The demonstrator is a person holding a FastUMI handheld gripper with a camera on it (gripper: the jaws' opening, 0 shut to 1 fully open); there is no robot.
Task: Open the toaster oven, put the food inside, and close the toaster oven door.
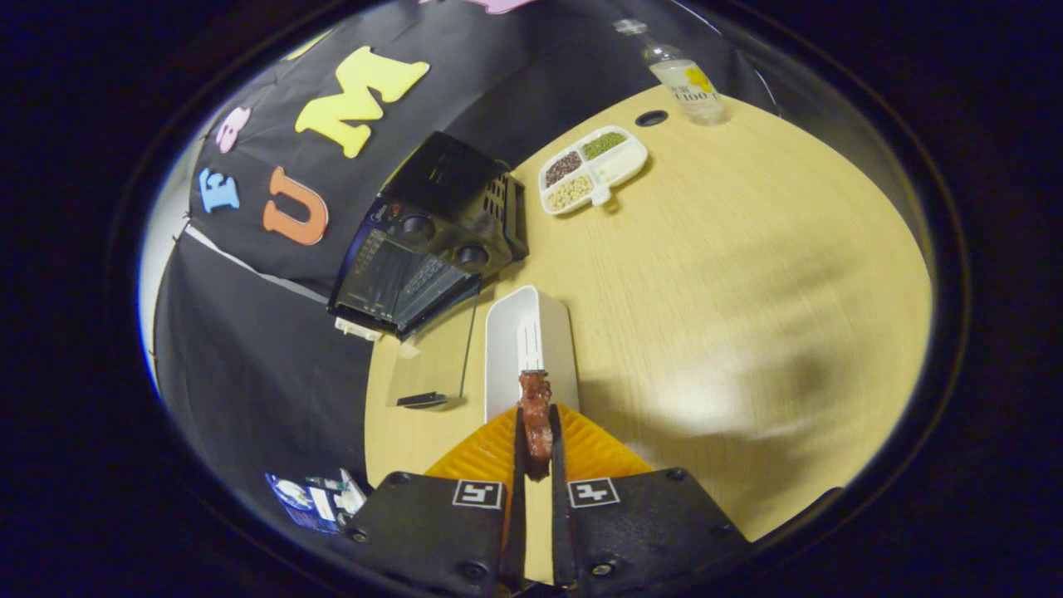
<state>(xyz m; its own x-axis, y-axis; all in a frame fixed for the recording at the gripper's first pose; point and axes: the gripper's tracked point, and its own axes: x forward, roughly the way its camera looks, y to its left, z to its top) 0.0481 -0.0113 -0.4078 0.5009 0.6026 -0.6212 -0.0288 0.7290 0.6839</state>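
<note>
Tongs (536,436) sit nearly closed, both fingers (518,448) pressing a dark reddish-brown piece of food (536,419) between them; the lumpy, glossy strip pokes out past the tips. What kind of food it is cannot be told. Just beyond it lies a long white tray (531,332) with rounded corners, its near end hidden behind the tongs.

Further on, at the table's (731,274) far left edge, stands the toaster oven (432,232): a black metal box with two round knobs and slotted side vents. Its glass door (423,365) appears dropped open and flat, almost see-through, so its outline is hard to trace. The table is smooth pale wood with a curved edge.

Toward the far edge rests a white divided dish (594,169) of beans and grains, and past it a clear bottle (677,75). A small dark hole (651,118) lies between them.
</note>
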